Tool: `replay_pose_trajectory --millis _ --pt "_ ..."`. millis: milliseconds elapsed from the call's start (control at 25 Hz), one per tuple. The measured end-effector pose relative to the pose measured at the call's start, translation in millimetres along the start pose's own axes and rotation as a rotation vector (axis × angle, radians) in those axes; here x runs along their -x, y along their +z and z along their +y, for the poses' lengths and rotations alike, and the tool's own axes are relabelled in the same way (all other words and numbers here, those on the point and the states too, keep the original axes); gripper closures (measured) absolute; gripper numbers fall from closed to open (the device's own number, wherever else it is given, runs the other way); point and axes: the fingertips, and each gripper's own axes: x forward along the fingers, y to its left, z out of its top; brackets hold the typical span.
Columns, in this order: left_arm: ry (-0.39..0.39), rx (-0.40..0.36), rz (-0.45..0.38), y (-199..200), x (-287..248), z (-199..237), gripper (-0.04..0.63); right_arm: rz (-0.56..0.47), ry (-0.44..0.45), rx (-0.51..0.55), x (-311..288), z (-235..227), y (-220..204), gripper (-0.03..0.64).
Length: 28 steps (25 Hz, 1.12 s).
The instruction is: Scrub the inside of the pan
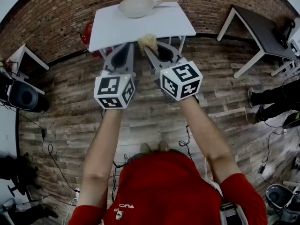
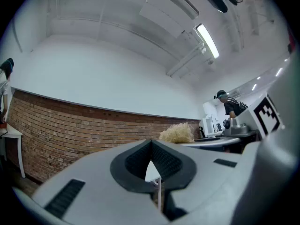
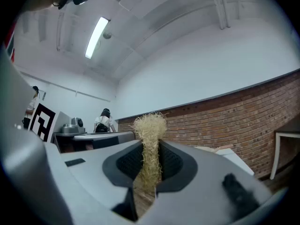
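Note:
A cream pan with a wooden handle sits at the far edge of the white table. Both grippers are held side by side above the wooden floor, short of the table's near edge and pointing toward it. My right gripper is shut on a straw-coloured fibre scrubber, whose tuft sticks out past the jaws. My left gripper is shut with nothing in it, its pads meeting at the tip. The scrubber also shows to the right in the left gripper view. The pan is not seen in either gripper view.
A dark table with white legs stands at the right, and a person's legs are beside it. A red object lies under the white table's left side. A black chair and cables sit at the left.

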Motion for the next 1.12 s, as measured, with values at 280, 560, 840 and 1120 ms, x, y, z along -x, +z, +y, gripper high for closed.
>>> replay_pose_trajectory --millis 280,560,840,1120 --pt "-0.004 0.0 0.001 -3.1 -3.0 -4.6 0.581 -0.004 -0.005 0.004 2.6 -4.5 -1.0 0.531" --pt "0.002 0.012 0.003 -4.2 -2.7 -1.7 0.581 -0.027 0.014 -0.03 2.9 -3.6 3.6 0.531" --pt "0.021 0.005 0.007 -5.1 -6.5 -8.6 0.581 -0.013 0.011 -0.028 9.8 -16.4 3.9 0.531" --pt "0.067 0.008 -0.001 -6.5 -20.4 -14.9 0.581 -0.011 0.027 -0.011 18.3 -40.4 4.1 0.531"
